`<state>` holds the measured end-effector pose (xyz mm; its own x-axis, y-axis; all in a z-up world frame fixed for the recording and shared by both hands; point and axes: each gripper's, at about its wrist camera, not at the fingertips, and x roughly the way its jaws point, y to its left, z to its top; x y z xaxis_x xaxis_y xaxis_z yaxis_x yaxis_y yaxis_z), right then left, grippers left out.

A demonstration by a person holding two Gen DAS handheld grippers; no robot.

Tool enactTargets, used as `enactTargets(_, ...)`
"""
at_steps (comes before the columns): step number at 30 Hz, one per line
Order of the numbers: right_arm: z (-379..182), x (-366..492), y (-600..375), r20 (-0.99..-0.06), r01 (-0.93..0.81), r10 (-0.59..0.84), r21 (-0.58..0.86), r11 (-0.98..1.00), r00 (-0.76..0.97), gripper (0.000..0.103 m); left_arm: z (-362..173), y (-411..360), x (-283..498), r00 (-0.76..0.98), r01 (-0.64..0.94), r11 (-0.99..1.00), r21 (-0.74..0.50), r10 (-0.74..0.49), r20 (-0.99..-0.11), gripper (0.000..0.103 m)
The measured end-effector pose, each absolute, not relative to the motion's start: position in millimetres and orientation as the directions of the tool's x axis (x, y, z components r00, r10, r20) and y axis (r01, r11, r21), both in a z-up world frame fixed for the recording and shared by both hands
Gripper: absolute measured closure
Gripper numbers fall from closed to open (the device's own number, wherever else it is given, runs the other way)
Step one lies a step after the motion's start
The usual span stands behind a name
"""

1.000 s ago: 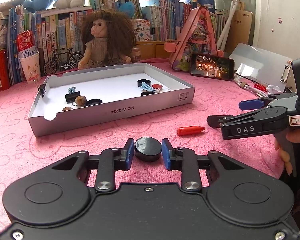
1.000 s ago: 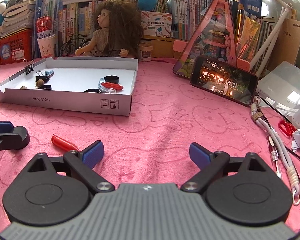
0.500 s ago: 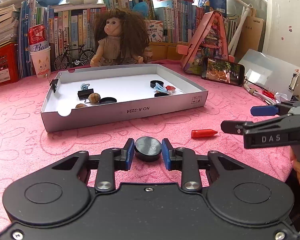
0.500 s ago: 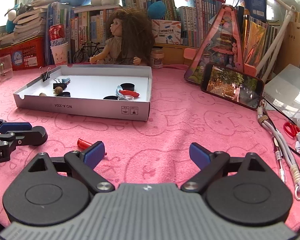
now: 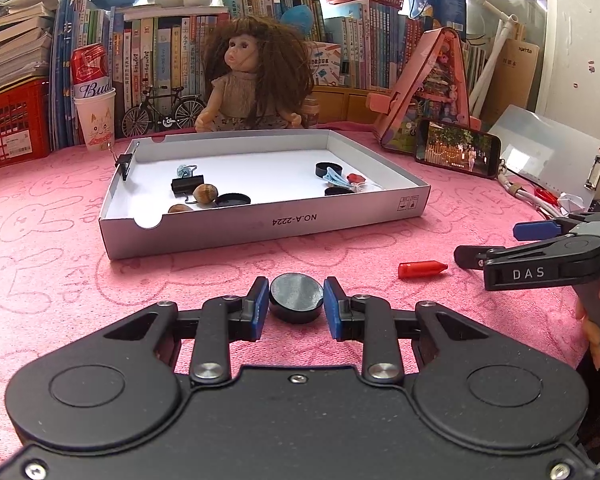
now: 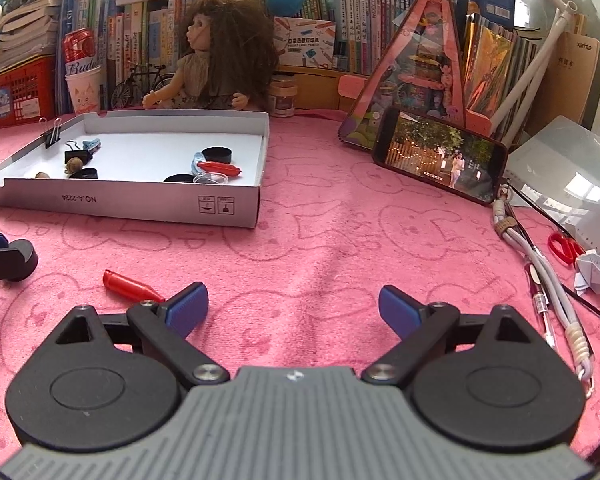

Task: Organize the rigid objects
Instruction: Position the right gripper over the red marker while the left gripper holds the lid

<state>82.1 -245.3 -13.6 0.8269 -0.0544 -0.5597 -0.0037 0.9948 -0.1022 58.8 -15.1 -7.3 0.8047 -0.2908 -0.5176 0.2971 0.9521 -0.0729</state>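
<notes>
we see the left tongs (image 5: 296,304) low centre in the left wrist view, blue pads clenched on a black round cap (image 5: 296,298), one pad touching each side. whether the cap is lifted off the pink cloth (image 5: 60,280) on the counter we cannot tell. the right tongs (image 6: 294,312) sit low centre in the right wrist view, released, pads wide apart with only cloth between them. in the left wrist view the right tongs come in from the right edge of the frame, with fingers of a hand (image 5: 590,320) under them at the lower right.

a red pen cap (image 6: 130,286) lies flat on the cloth at lower left of the right wrist view, just beside the left pad of the right tongs, its tip hidden behind that pad. in the left wrist view the same cap lies right of centre, between the two tongs, apart from both.

the white cardboard tray (image 5: 260,224) sits in the middle of the left wrist view, upper left in the right wrist view. inside, toward its left end: black binder clips (image 5: 187,185), a brown nut (image 5: 205,193), a flat black lid (image 5: 232,199). toward its right end: more black caps (image 5: 329,169) and a red piece (image 5: 356,178). one binder clip (image 5: 124,162) is clipped on the tray's left wall.

behind the tray a doll (image 5: 252,80) sits, with a phone (image 6: 440,160) propped at the right, screen lit.
</notes>
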Motion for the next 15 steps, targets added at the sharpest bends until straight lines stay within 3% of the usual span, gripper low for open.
enactTargets(15, -10, 68, -231, -0.561, -0.063, -0.002, -0.097, 0.993, 0.828, 0.007, -8, -13, 60, 0.806, 0.285, 0.955, -0.082, -0.285, -0.519, 0.075)
